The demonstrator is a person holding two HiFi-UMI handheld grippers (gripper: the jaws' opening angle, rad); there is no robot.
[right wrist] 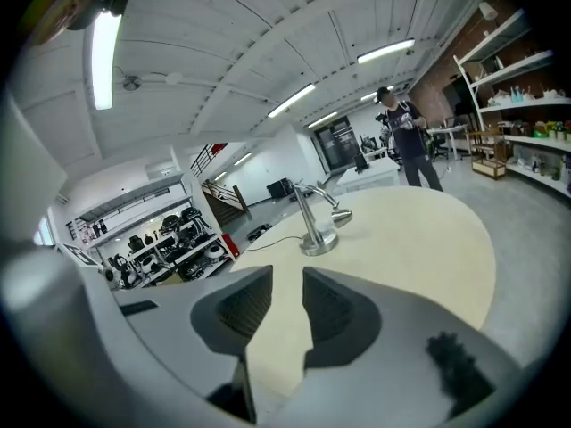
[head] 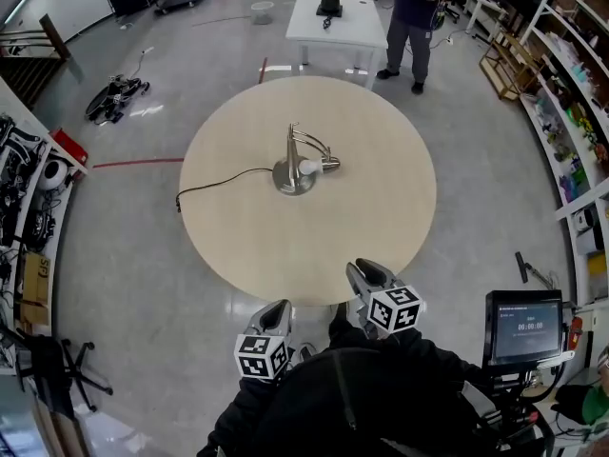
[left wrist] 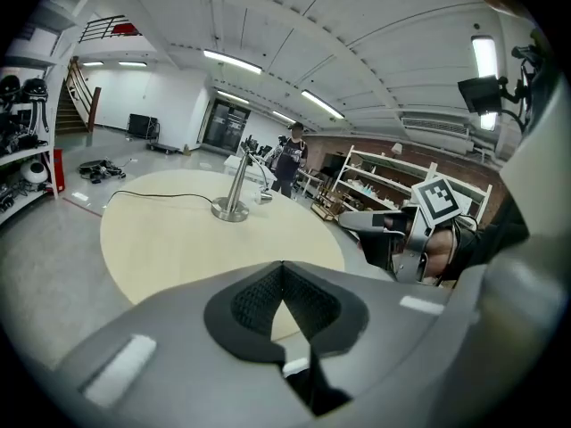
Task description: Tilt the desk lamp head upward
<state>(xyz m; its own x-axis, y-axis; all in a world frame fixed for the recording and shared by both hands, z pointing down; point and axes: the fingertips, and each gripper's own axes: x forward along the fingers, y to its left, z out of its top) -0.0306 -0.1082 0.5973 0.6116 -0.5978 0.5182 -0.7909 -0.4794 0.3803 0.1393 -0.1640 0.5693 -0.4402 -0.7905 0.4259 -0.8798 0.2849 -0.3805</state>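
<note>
A silver desk lamp point(head: 293, 174) stands near the middle of the round wooden table point(head: 247, 246). Its arm curves over and its head point(head: 319, 167), with a white bulb, hangs low beside the base. The lamp point(left wrist: 234, 199) looks far off in the left gripper view, and the lamp point(right wrist: 314, 230) is equally distant in the right gripper view. Both grippers hover at the table's near edge, well short of the lamp. My left gripper point(head: 278, 310) point(left wrist: 284, 270) is shut with its tips meeting on nothing. My right gripper point(head: 362, 272) point(right wrist: 287, 283) is open with only table showing in the gap.
The lamp's black cord point(head: 214, 184) runs off the table's left side. A person point(head: 416, 27) stands beyond the table beside a white table point(head: 335, 22). Shelves point(head: 561, 112) line the right wall. A monitor on a stand point(head: 523, 327) is at my right.
</note>
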